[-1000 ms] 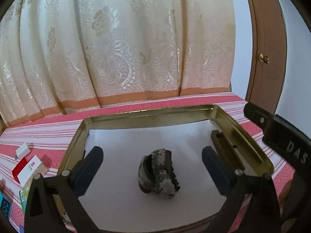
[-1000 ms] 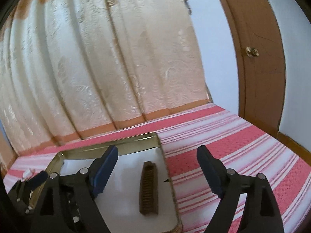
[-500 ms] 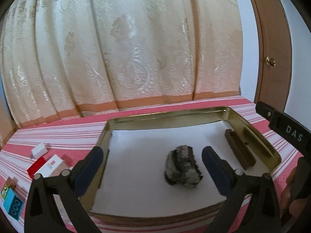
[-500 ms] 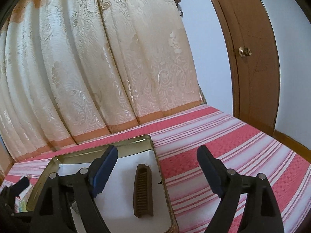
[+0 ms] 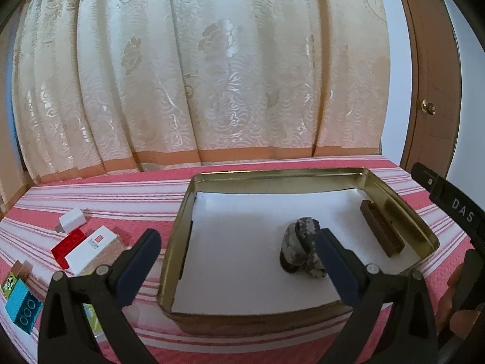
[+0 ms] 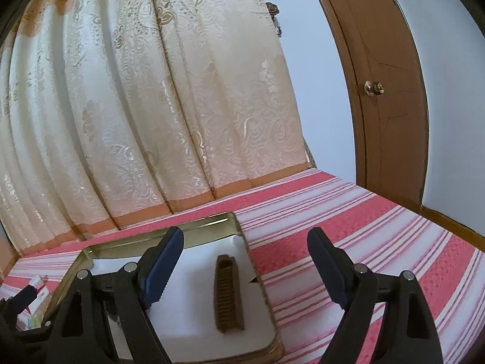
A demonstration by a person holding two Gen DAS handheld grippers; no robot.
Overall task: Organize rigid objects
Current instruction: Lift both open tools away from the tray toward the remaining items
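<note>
Left wrist view shows the gold tin tray [image 5: 182, 230] lined with white paper, and everything else is best placed against it. Inside it, toward its near right part, lies a mottled grey stone [image 5: 298, 247]; along its right wall lies a brown comb [image 5: 380, 227]. Outside the tray's left wall, on the striped red cloth [image 5: 121, 194], wait the loose pieces: a white plug [image 5: 71, 220], a red brick [image 5: 65, 250], a white box [image 5: 91, 248] and, further out, a blue brick [image 5: 22, 306].

The left gripper [image 5: 236, 259] hangs with its jaws wide apart and nothing between the pads, straddling the tray's left wall. The right gripper [image 6: 245, 268] likewise stands open and empty, above the tray's right end with the comb [image 6: 227, 294] below it.

Two items appear sorted; the pieces left of the tray seem to be next. The red brick and white box lie touching, so a careless closure could catch both or nudge one away. The left gripper's right finger [image 5: 333, 264] sits close in front of the stone and, swinging outward, might clip the tray rim and shift the tray on the soft cloth.
</note>
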